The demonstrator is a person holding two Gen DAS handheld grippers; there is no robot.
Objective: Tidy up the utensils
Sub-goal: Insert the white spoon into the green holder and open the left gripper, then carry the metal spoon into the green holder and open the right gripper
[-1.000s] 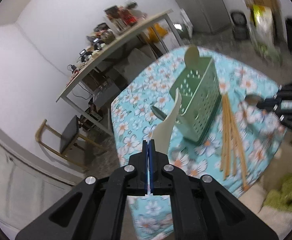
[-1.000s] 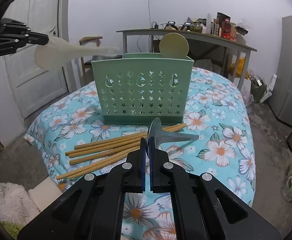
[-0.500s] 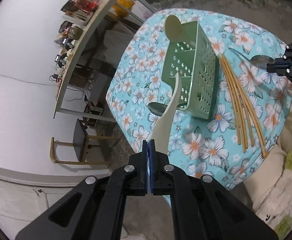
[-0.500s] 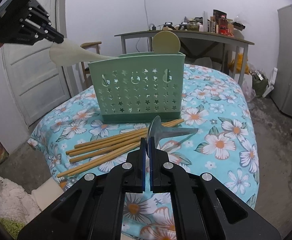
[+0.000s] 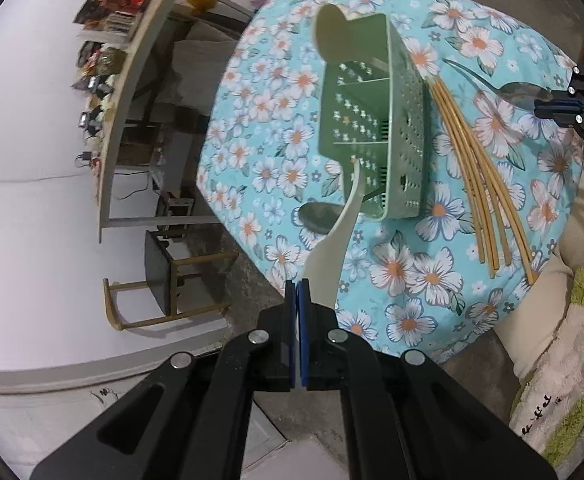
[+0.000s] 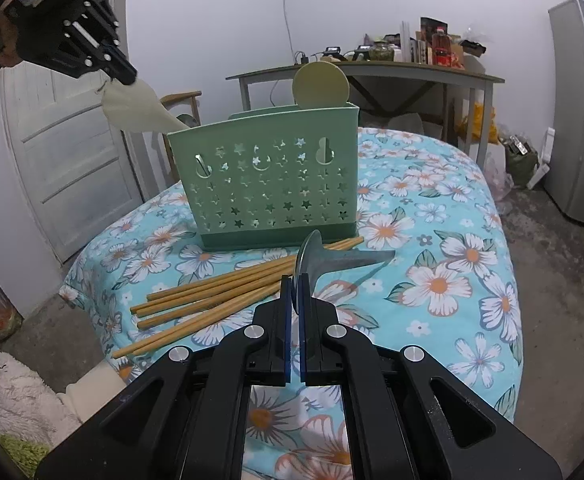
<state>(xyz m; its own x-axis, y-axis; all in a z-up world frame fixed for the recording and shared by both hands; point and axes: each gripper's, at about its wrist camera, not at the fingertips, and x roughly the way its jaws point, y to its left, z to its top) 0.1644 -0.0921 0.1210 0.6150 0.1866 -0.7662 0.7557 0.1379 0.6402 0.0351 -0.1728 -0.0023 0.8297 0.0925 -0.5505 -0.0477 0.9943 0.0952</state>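
Note:
A green perforated utensil caddy [image 5: 375, 120] [image 6: 268, 184] stands on the floral tablecloth [image 5: 431, 280]. My left gripper [image 5: 299, 292] [image 6: 126, 76] is shut on the wide end of a cream plastic spatula [image 5: 337, 240] [image 6: 136, 108], whose thin handle points down into the caddy's near compartment. My right gripper [image 6: 295, 292] [image 5: 547, 108] is shut on the bowl of a metal spoon [image 6: 339, 258] [image 5: 507, 90], held above the cloth in front of the caddy. A round cream utensil [image 5: 327, 36] [image 6: 320, 85] stands in the far compartment. Several wooden chopsticks [image 5: 479, 176] [image 6: 220, 296] lie beside the caddy.
A second metal spoon [image 5: 319, 216] lies on the cloth by the caddy's end. A cluttered side table [image 6: 371, 68] stands behind, a wooden chair [image 5: 164, 276] beside the bed, a white door [image 6: 64, 168] at left, a fridge [image 6: 579, 112] at right.
My left gripper has risen and tilted over the caddy, bringing the spatula's handle tip down to the near compartment. My right gripper with the spoon has hardly moved.

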